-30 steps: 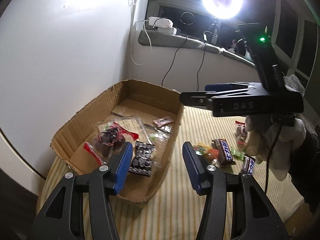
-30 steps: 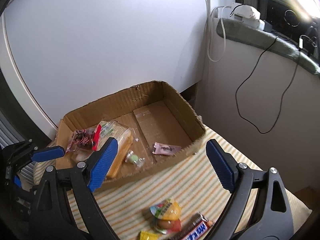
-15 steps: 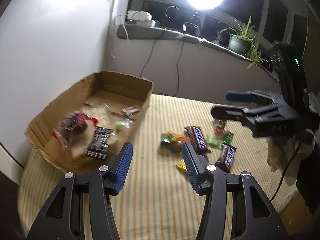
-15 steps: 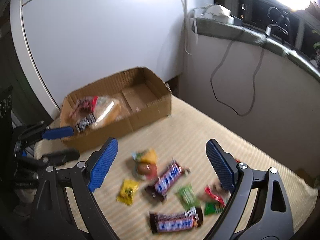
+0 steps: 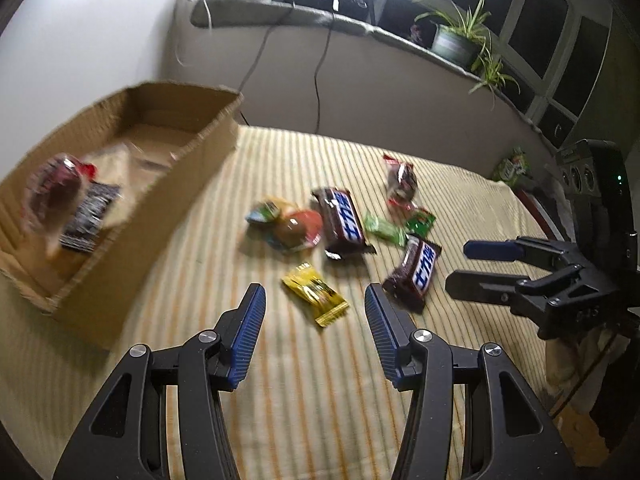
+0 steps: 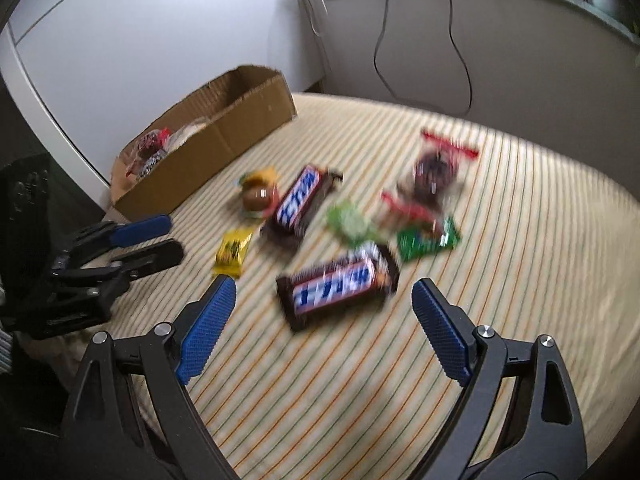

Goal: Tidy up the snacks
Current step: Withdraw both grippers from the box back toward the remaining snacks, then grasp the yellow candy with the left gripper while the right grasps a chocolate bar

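Observation:
Loose snacks lie on the striped cloth (image 5: 304, 380): a yellow candy (image 5: 315, 293), two brown chocolate bars (image 5: 342, 220) (image 5: 414, 271), a round jelly cup (image 5: 294, 226), green wrappers (image 5: 384, 231) and a red-trimmed bag (image 5: 401, 178). My left gripper (image 5: 312, 312) is open just in front of the yellow candy, nothing between its fingers. My right gripper (image 6: 322, 308) stands wide open above the nearer chocolate bar (image 6: 338, 282), not touching it. The cardboard box (image 5: 188, 184) at left holds several packed snacks (image 5: 86, 216).
The right gripper (image 5: 492, 264) shows at the right edge of the left wrist view, the left gripper (image 6: 140, 244) at the left of the right wrist view. A grey ledge (image 5: 320, 20) with cables and a potted plant (image 5: 456, 40) runs behind. A white wall stands left.
Both grippers have swung away from the box toward the loose snacks and dropped lower. The snacks now sit close in front of the fingers. Neither jaw opening has changed.

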The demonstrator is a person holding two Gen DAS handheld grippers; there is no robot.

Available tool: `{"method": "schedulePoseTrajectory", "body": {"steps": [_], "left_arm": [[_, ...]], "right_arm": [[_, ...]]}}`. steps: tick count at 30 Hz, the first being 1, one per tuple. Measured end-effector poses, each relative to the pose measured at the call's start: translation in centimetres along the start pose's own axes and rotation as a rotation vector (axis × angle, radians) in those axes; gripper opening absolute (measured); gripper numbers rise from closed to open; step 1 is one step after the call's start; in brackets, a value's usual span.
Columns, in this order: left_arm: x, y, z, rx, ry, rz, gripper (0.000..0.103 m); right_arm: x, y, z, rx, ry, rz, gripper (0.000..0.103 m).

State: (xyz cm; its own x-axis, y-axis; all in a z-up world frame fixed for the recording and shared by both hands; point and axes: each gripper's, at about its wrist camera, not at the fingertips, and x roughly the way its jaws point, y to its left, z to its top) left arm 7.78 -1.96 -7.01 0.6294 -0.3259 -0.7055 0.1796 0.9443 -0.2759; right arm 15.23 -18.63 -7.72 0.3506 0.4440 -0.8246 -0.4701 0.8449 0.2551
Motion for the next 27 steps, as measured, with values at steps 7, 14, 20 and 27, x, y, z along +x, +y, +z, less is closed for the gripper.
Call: {"method": "schedulePoseTrajectory", "body": {"steps": [7,14,20,27], "left_arm": [[2.2,-0.1,-0.2,-0.005,0.056,-0.023,0.04],[3.1,-0.1,0.0,0.003,0.075,-0.027,0.037],[4.0,-0.7,0.3,0.039,0.087,0.002,0.037],[4.7,-1.5,0.4,0.11,0.08,0.087,0.025]], "right_arm": [[1.9,-1.3,-0.6,0.137,0.078,0.079,0.073],[3.5,-1.6,0.4,0.199,0.099,0.058,0.063],[4.6,-0.5,1.6,0.148,0.099,-0.024,0.057],[5.0,0.3,1.8,0.053,0.105,-0.105,0.042]]}}
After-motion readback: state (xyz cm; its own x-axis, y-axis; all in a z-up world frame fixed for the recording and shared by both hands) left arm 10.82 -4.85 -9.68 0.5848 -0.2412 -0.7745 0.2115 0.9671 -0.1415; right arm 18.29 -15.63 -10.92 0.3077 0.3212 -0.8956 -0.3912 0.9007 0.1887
